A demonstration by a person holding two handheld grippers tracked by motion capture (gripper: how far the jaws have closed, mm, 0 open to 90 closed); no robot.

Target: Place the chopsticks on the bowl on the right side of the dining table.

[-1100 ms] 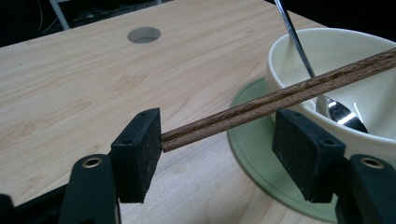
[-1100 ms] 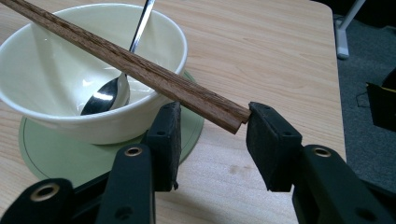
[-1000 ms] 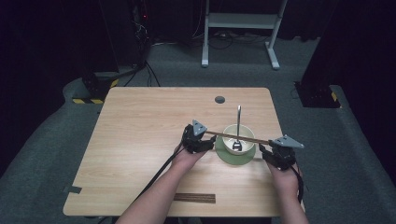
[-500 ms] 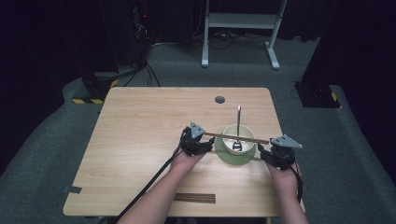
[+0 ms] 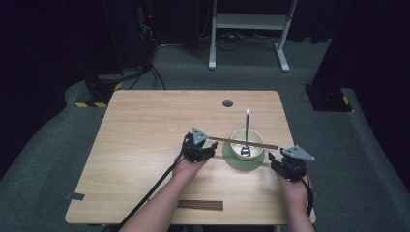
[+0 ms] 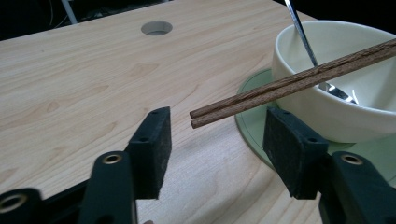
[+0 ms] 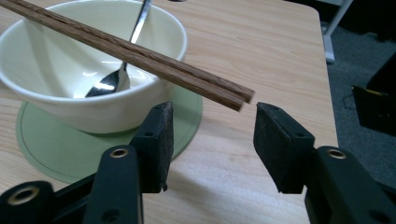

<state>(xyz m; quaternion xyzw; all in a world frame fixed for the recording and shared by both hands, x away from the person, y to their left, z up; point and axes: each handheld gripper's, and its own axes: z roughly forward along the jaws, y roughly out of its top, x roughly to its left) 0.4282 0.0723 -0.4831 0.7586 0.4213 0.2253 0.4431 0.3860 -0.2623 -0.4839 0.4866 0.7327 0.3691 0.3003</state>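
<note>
The left gripper (image 6: pixel 212 154) has its jaws partly apart, and they have just been closing in. The chopsticks (image 6: pixel 299 80) end just ahead of the gap between these jaws, a bit above it, and touch neither jaw. The right gripper (image 7: pixel 210 144) has its jaws partly apart too, and they have also just closed in a little. The other end of the chopsticks (image 7: pixel 140 56) sits just above and ahead of that gap, again not touching.

The two sticks lie side by side across the top of the bowl (image 7: pixel 60 100). A spoon (image 7: pixel 116 74) leans inside the bowl. The bowl stands on a green mat (image 7: pixel 56 154) on the desk (image 6: pixel 84 84).

In the high view, the left gripper (image 5: pixel 199 147) and right gripper (image 5: pixel 288 164) sit low over the desk on either side of the bowl (image 5: pixel 237 142), facing each other. The arms come in from the near edge. That view also shows another pair of sticks (image 5: pixel 200 205) lying flat behind both jaws, near the desk's edge. Up close, the gripper views show the bare gap between the stick ends and the jaws.
</note>
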